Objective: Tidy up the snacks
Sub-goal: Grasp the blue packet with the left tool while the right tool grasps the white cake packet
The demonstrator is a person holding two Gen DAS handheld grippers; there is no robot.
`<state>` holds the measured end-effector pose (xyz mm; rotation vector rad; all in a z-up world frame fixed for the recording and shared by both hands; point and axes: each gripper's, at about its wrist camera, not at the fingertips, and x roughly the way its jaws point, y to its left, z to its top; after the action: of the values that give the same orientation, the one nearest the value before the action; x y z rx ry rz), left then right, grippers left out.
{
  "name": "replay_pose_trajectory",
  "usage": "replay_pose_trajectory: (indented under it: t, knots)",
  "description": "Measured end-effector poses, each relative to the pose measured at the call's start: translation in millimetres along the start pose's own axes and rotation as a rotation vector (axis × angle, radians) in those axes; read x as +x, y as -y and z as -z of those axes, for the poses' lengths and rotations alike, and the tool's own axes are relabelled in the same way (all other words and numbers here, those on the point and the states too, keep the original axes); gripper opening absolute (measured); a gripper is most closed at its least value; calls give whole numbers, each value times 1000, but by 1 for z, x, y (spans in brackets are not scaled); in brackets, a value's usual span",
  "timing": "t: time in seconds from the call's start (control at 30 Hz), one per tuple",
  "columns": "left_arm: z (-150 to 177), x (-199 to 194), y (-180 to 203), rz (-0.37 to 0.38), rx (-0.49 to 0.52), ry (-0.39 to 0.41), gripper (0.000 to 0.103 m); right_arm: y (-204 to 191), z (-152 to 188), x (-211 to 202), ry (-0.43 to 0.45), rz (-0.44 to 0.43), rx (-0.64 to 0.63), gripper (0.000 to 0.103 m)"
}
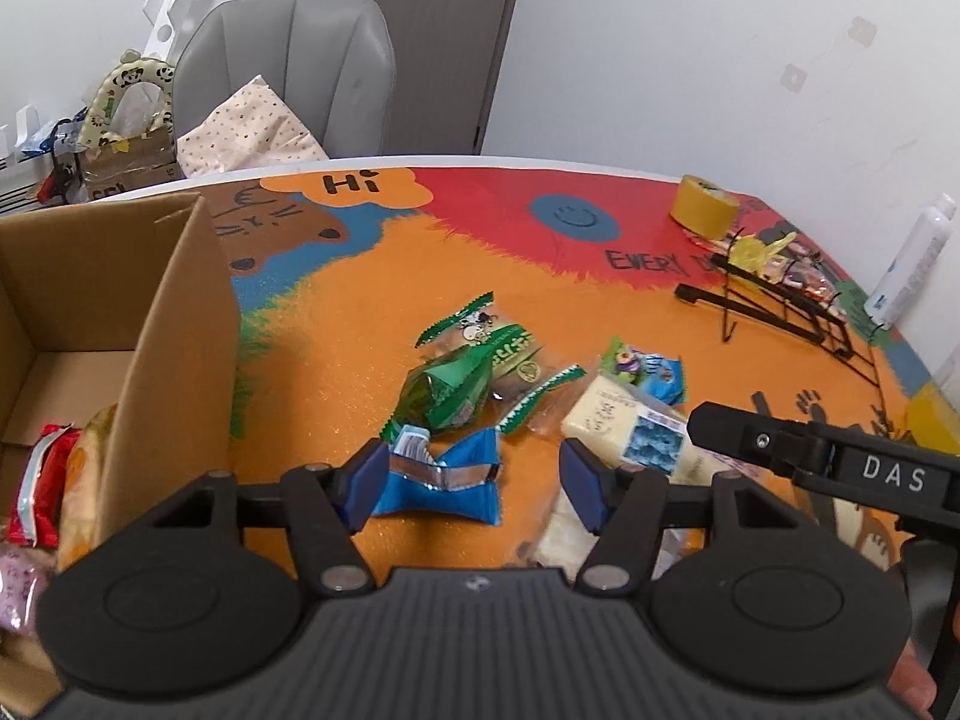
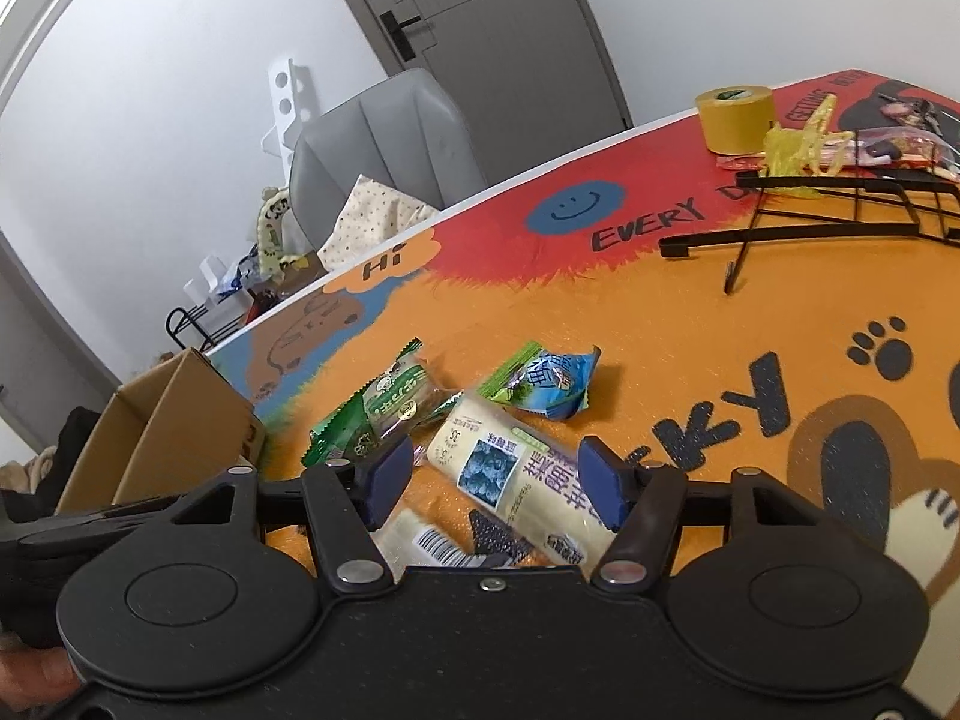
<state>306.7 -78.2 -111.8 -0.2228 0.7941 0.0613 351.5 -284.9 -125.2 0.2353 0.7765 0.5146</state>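
The left claw had its two blue pads on either side of a small blue snack pack. The left pad touched the pack, but the right pad stood clear, so the claw was about half wide and held nothing yet. The right claw was half wide too, over a long white snack bar. I could not tell if its pads pressed the bar.

Just past the claws, more snacks lay loose on the orange surface: a green pack and a little blue and green pack. A second white pack lay near, under the right claw.

On the left stood a cardboard box. It already held some snacks, like a red pack. So I think the job was partly done, with about five snacks left to put away.
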Motion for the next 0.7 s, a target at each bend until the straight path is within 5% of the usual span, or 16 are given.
replay_pose_trajectory:
  t: [0.43,0.53,0.7]
  knots:
    - [8,29,-6,-52,-4,-30,62,-16,5,19,-43,44,-126,63]
    - [11,31,-6,-55,-7,-28,55,-15,7,19,-61,72,-145,63]
    - [15,31,-5,-40,-6,-7,47,4,18,19,-93,91,-104,44]
